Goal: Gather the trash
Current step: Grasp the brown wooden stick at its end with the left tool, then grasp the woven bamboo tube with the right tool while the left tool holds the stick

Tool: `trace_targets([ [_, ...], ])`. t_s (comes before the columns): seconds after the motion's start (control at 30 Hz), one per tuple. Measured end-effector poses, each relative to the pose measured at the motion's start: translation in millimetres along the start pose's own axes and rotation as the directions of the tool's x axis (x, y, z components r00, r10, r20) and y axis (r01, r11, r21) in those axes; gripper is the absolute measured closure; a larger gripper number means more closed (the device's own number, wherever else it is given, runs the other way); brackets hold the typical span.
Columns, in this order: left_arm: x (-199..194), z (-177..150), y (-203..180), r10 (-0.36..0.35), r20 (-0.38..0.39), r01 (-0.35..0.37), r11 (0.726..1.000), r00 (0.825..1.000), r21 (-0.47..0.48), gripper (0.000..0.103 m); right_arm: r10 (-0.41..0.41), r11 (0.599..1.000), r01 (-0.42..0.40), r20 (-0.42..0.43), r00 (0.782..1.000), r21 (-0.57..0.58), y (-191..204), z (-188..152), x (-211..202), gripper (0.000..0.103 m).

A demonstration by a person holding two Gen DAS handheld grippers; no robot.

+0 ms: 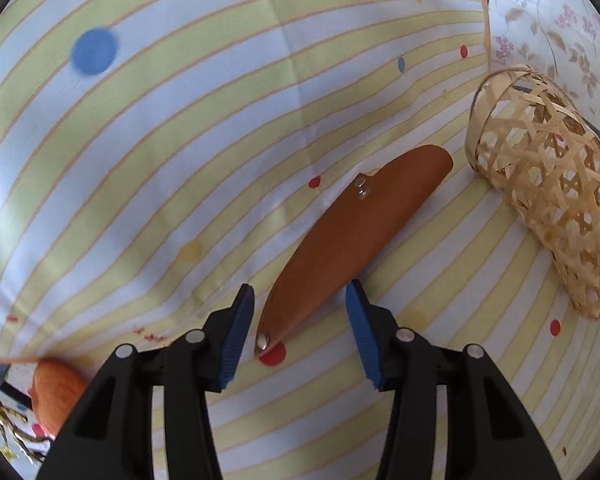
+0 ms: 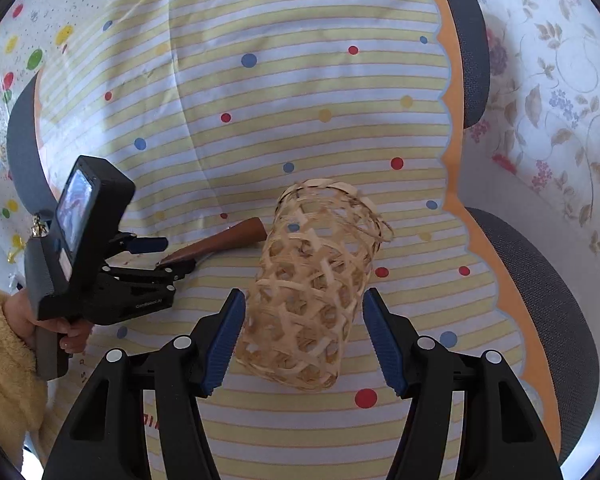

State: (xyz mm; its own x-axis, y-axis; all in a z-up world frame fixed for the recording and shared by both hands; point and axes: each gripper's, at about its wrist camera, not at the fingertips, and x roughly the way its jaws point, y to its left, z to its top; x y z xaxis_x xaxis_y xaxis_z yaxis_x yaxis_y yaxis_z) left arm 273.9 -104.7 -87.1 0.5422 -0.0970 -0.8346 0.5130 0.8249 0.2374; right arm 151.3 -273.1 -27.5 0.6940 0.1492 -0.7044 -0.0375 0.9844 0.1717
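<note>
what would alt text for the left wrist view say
The open left tool straddles one end of a brown leather case lying on a striped, dotted tablecloth. A woven bamboo basket lies on its side to the right.

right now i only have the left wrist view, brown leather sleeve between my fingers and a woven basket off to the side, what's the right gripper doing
Observer: The right gripper is open, straddling the woven bamboo basket, which lies on its side.
Operator: is it gripping the basket yet
Observer: No, a gap shows between the blue pad and the weave.
Operator: how does my left gripper look from there
Observer: The left gripper is low over the striped tablecloth, fingers either side of the leather sleeve end.
Operator: anything past the cloth edge
Observer: Grey chair seats beyond its orange scalloped border.
</note>
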Motion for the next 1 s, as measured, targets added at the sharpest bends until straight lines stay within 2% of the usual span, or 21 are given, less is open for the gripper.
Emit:
trace_targets([
  [0.03, 1.7, 3.0, -2.1, 0.001, 0.002, -0.001, 1.000, 1.000, 0.011, 0.063, 0.006, 1.000, -0.006, 0.002, 1.000, 0.009, -2.0, -0.2, 0.1, 0.041],
  [0.2, 4.0, 9.9, -9.8, -0.007, 0.021, 0.007, 1.000, 1.000, -0.001, 0.087, 0.020, 0.999, -0.020, 0.005, 1.000, 0.028, -7.2, -4.4, -2.0, 0.041],
  [0.3, -8.8, 9.6, -8.9, -0.048, 0.026, 0.048, 0.998, 0.999, -0.032, 0.094, 0.029, 0.999, -0.029, 0.014, 0.999, 0.037, -8.9, -7.2, -7.4, 0.041],
  [0.37, -29.3, 3.7, -3.1, -0.129, 0.046, 0.134, 0.984, 0.991, -0.116, 0.096, 0.035, 0.999, -0.036, 0.023, 0.999, 0.041, -10.0, -7.6, -10.6, 0.037],
  [0.43, -52.9, -5.0, 1.5, -0.164, 0.084, 0.177, 0.968, 0.983, -0.177, 0.096, 0.032, 0.999, -0.033, 0.030, 0.999, 0.041, -10.6, -8.2, -13.0, 0.035],
  [0.53, -92.3, -23.8, -1.7, -0.104, 0.141, 0.132, 0.969, 0.985, -0.211, 0.096, 0.026, 0.998, -0.028, 0.038, 0.999, 0.050, -10.2, -7.5, -15.9, 0.034],
  [0.63, -114.5, -41.8, -9.2, -0.017, 0.121, 0.047, 0.966, 0.992, -0.254, 0.096, 0.009, 0.999, -0.012, 0.048, 0.999, 0.048, -8.3, -4.6, -18.6, 0.032],
  [0.8, -131.9, -64.9, -17.8, -0.032, 0.148, 0.076, 0.952, 0.988, -0.298, 0.096, -0.006, 0.999, 0.005, 0.024, 1.000, 0.041, -3.4, 7.5, -4.1, 0.028],
  [1.0, -127.3, -80.8, -20.4, -0.070, 0.125, 0.109, 0.935, 0.990, -0.338, 0.096, -0.045, 0.987, 0.048, -0.019, 0.999, 0.154, -14.9, 26.0, 26.9, 0.028],
])
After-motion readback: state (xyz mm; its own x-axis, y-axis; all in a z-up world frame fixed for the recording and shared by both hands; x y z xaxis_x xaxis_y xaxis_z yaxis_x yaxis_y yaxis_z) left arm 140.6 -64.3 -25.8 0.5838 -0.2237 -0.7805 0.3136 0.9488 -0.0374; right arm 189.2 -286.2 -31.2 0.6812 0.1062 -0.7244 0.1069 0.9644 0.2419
